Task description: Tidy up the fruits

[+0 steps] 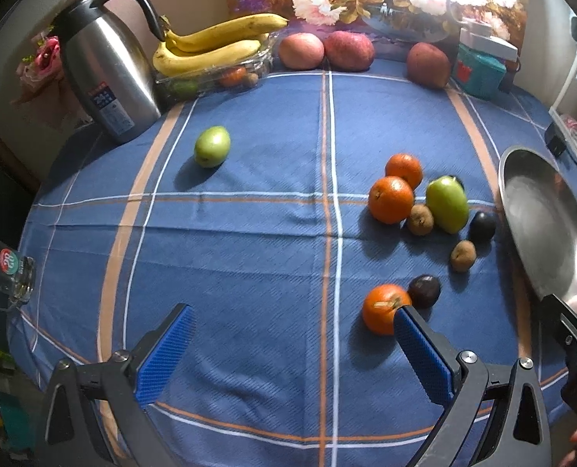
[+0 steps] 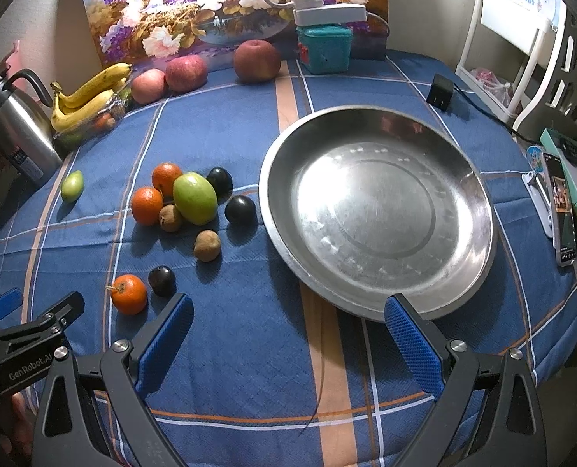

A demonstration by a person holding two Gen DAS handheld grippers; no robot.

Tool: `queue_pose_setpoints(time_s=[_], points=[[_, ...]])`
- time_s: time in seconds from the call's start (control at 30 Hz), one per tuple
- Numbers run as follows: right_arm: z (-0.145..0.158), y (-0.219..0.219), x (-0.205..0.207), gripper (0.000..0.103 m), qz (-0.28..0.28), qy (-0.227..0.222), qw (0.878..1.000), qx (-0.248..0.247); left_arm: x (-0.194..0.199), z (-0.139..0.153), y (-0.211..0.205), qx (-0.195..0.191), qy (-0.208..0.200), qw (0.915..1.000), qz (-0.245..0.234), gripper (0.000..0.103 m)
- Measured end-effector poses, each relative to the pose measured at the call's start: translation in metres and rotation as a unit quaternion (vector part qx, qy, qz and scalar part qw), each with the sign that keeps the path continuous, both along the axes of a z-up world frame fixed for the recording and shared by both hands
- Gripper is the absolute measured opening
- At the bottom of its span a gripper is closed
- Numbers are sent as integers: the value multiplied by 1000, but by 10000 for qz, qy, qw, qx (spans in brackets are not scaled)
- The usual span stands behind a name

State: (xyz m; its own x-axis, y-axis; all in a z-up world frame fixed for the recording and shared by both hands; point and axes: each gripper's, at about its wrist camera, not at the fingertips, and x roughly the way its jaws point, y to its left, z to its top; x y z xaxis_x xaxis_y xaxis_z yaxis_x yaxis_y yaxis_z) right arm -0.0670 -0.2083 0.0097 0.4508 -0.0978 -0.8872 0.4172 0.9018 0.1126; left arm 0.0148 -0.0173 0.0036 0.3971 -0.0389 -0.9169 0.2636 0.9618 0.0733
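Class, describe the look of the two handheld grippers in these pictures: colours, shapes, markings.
Both the left gripper and the right gripper have black frames with triangular cut-outs and silver bolts. Each carries two flat fingers faced with blue textured pads. The left gripper's black body shows white "GenRobot.AI" lettering in the right wrist view.

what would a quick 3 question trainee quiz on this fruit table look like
1. True or false: the metal plate already holds fruit.
2. How many oranges lie loose on the blue tablecloth?
3. Which fruit lies nearest the left gripper: A) the lone green fruit B) the stemmed orange C) the bananas

Key
1. False: the plate is empty, and both the left gripper and the right gripper have their fingers spread with nothing between them.
2. Three: the stemmed orange plus two oranges in the cluster.
3. B, right at its fingers.
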Motion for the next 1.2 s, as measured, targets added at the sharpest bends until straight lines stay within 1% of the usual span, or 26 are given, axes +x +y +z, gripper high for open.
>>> queue_pose_setpoints(time_s=[0.1,0.23,0.4,0.5,0.63,0.77,0.87,0.97,1.1,1.2], points=[[7,-3,4,99,-68,-69,9999,80,7,5,-2,-82,-28,9999,99,103],[15,-4,15,99,-148,-151,9996,179,20,8,-1,-346,-26,9984,435,103],[16,2,34,99,-56,-108,9994,321,35,2,0,-364,-78,9978,557,103],[11,6,45,99,-12,-41,9991,415,42,-2,7,-443,-60,9966,696,103],[4,12,56,99,8,84,9990,439,51,-11,23,-534,-9,9936,1000,103],[-3,22,65,99,120,199,9985,493,55,-18,42,-757,100,9876,1375,103],[-9,28,70,99,173,292,9981,519,56,-21,50,-922,106,9843,1503,103],[-16,32,73,99,160,395,9974,578,57,-24,52,-950,167,9837,1515,103],[-23,38,76,99,199,507,9965,627,57,-29,52,-705,232,9861,1488,103],[-27,43,79,98,163,541,9957,737,58,-35,54,-723,380,9858,1470,103]])
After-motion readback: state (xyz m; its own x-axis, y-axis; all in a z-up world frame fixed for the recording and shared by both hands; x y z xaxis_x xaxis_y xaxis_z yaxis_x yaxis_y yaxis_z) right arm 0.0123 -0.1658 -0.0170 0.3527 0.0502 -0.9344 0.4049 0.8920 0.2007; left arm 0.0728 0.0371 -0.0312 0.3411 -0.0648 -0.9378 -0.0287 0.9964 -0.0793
